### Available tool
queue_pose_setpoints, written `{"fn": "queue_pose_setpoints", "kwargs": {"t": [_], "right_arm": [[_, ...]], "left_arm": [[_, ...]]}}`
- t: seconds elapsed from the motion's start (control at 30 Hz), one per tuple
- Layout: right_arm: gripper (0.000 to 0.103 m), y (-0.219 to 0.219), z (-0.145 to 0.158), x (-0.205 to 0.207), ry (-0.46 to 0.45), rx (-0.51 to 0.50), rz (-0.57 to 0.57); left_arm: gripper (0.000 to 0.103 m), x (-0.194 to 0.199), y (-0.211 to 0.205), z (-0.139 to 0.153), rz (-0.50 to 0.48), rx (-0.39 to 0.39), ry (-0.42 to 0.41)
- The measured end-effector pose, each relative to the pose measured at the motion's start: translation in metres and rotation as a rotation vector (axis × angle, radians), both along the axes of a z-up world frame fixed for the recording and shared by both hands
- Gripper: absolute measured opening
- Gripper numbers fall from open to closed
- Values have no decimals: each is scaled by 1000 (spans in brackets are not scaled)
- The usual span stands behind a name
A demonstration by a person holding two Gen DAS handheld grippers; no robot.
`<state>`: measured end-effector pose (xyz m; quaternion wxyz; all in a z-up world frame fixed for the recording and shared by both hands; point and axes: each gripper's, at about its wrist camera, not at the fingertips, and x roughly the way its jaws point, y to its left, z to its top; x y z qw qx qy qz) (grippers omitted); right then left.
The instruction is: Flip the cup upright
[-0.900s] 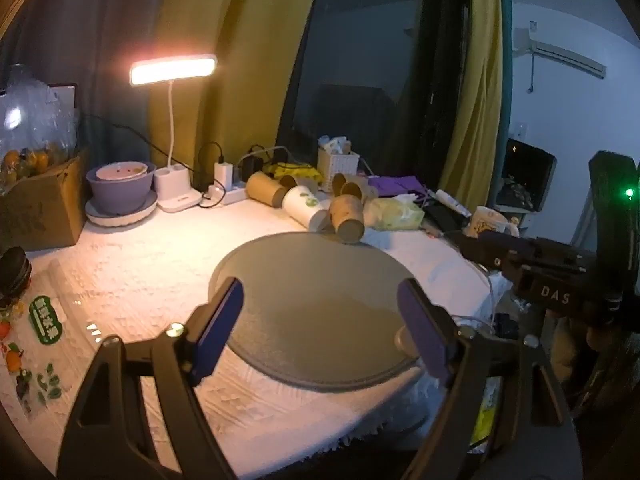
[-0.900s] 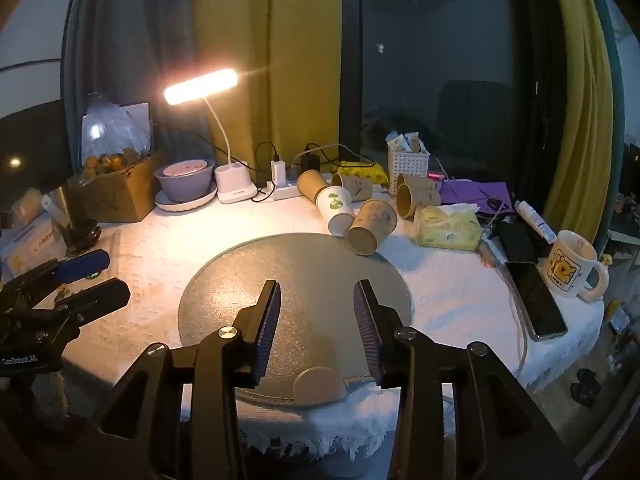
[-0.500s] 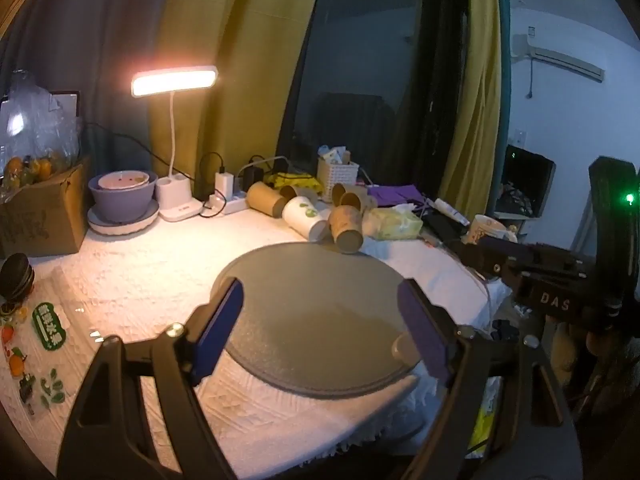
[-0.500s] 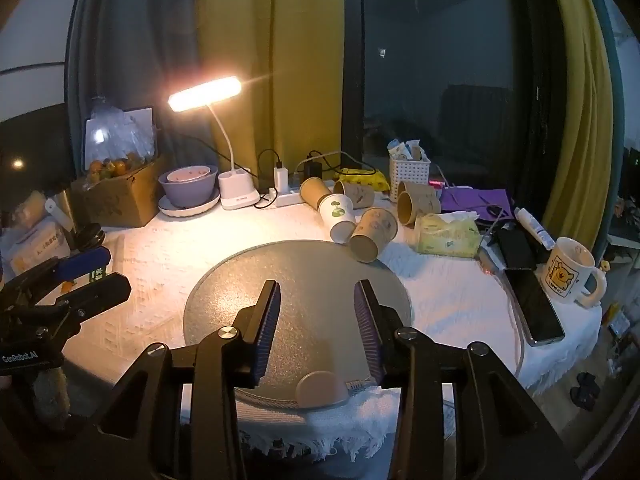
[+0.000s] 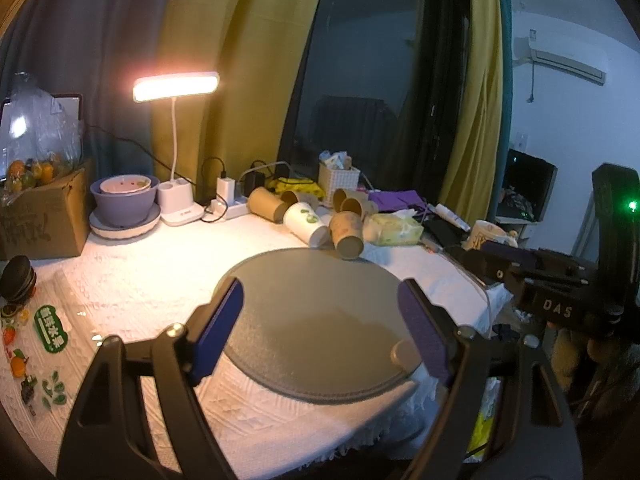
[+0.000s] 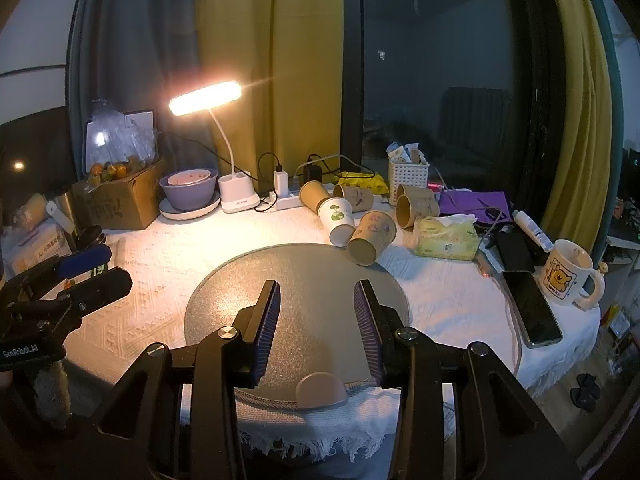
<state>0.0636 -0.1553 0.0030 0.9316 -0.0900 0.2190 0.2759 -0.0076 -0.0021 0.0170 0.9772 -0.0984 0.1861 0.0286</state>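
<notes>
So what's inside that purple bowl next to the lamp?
A smaller pale bowl with reddish specks on its inside is nested in the purple bowl. Whether the inner bowl holds anything can't be seen from this angle.

Round mat (image 6: 296, 280): grey, matt, grainy. Around mat, tablecloth (image 6: 160, 264): white textured cloth. Behind mat, cups (image 6: 372, 236): brown paper.

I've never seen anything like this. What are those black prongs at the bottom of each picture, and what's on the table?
The prongs are two hand-held grippers, each carrying its own camera. One picture looks along the left gripper, the other along the right gripper. Both are open and hold nothing. On the white-clothed table lies a round grey mat. Beyond it several paper cups lie on their sides, among them a white cup and a brown cup. A lit lamp and a mug stand nearby.
</notes>
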Motion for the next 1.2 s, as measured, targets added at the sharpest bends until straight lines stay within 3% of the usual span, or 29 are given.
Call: {"fn": "queue_pose_setpoints", "kwargs": {"t": [0.53,0.57,0.63,0.67,1.2], "right_arm": [[42,1,0,-2,-1,-1,3],[43,0,0,-2,-2,-1,3],[57,0,0,-2,-2,2,4],[57,0,2,-2,-2,4,6],[58,-1,-1,-2,-1,2,5]], "left_arm": [[81,0,0,0,0,1,-1],[81,0,0,0,-1,0,0],[81,0,0,0,-1,1,0],[81,0,1,0,-2,-1,0],[81,0,0,1,0,-1,0]]}}
